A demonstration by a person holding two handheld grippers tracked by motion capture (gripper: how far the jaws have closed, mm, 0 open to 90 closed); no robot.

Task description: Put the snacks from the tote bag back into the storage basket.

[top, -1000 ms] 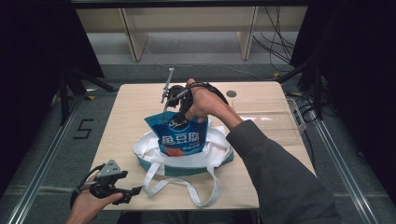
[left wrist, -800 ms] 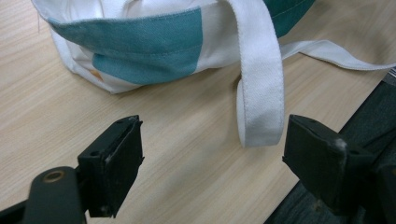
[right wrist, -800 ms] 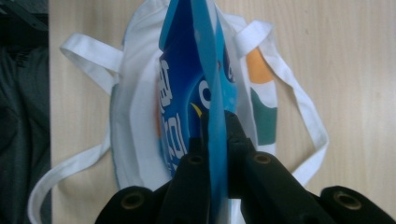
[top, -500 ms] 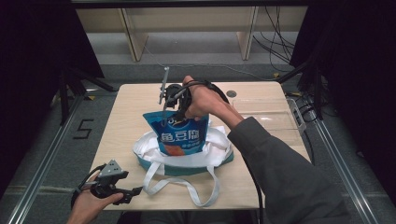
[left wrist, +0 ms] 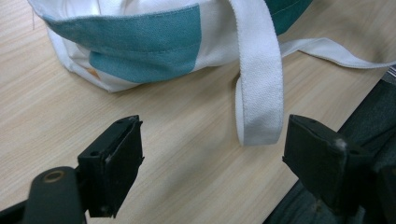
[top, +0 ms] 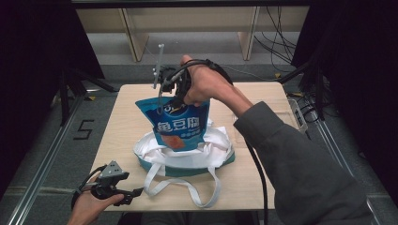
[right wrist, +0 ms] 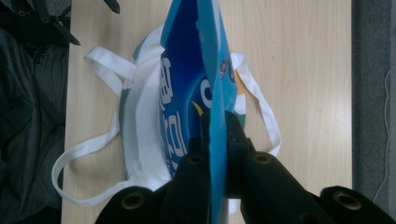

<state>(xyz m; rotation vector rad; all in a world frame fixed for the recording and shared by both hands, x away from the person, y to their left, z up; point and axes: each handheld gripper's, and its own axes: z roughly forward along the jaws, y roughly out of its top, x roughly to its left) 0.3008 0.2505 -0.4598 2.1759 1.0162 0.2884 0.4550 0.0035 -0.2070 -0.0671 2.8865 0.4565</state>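
- The right gripper (top: 172,93) pinches the top of the blue snack bag (top: 177,124), lifting it out of the white tote (top: 187,154) mid-table.
- Next: lift clear.
- The left gripper (top: 123,197), spread wide, rests at the table's near edge.

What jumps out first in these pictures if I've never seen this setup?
The bright blue snack pouch, pinched at its top edge by the right gripper, hangs above the open white and teal tote bag mid-table. At the near left corner, the left gripper rests open by the tote's white straps.

Right claw (right wrist: 217,128) pinches the blue snack pouch (right wrist: 196,70) above the white tote bag (right wrist: 140,135)
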